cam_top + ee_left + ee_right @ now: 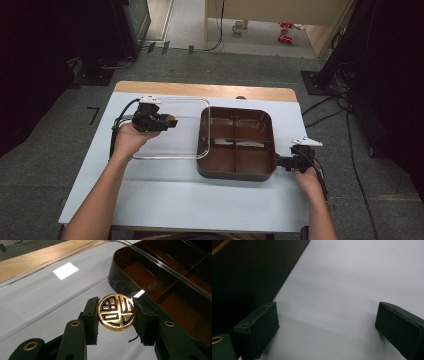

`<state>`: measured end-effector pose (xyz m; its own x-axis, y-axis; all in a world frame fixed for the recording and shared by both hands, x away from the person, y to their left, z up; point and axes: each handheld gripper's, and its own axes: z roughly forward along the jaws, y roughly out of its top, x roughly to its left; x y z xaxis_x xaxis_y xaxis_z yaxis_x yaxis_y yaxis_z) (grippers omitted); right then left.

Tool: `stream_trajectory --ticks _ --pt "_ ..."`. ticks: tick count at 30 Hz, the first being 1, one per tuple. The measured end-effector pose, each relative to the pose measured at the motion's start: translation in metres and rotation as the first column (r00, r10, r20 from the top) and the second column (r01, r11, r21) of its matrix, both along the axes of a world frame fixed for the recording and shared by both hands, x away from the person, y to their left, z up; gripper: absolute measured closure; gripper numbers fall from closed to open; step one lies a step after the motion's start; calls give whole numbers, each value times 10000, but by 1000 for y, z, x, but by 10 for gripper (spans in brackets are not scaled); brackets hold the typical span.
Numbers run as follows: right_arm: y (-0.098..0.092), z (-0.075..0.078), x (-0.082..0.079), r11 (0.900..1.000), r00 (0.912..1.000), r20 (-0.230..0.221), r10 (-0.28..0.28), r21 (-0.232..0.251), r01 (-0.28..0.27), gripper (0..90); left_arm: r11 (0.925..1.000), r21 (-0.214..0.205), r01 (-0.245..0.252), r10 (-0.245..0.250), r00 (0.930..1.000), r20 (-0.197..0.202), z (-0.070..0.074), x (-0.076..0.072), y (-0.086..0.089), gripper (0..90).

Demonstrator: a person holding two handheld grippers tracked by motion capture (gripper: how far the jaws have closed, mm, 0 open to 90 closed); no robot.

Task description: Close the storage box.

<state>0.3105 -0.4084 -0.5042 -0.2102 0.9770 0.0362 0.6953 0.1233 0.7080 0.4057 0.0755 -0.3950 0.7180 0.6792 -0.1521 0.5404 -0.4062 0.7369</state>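
Note:
A brown lunch box [235,174] with several empty compartments sits right of centre on the table. A clear lid [183,142] lies to its left, its right edge reaching over the box's left rim. On the lid sits a round gold knob [116,312]; my left gripper [167,122] is shut on that knob, one jaw on each side. The box [160,282] lies just beyond the lid's edge. My right gripper [279,162] stands open at the box's front right corner. Its jaws are wide apart over bare table [327,325], with the dark box wall [249,272] at their left.
The pale table top [200,200] has free room in front of the box and lid. A wooden strip [200,90] runs along the far edge. Grey floor surrounds the table, with cables [325,105] at the right.

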Motion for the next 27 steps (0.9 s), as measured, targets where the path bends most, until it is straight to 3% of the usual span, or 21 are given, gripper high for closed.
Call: stream_trajectory --ticks 8,16,27 --pt "0 0 0 10000 10000 -2 -3 5 3 44 9989 376 285 -290 9995 139 -1 -3 -27 592" --pt "0 0 0 10000 10000 -6 -2 3 2 44 9973 373 635 -634 9980 -56 -3 -6 -49 592" --pt "0 0 0 10000 10000 1 9 -5 -9 44 9968 217 765 -762 9969 -175 -5 -7 -64 592"
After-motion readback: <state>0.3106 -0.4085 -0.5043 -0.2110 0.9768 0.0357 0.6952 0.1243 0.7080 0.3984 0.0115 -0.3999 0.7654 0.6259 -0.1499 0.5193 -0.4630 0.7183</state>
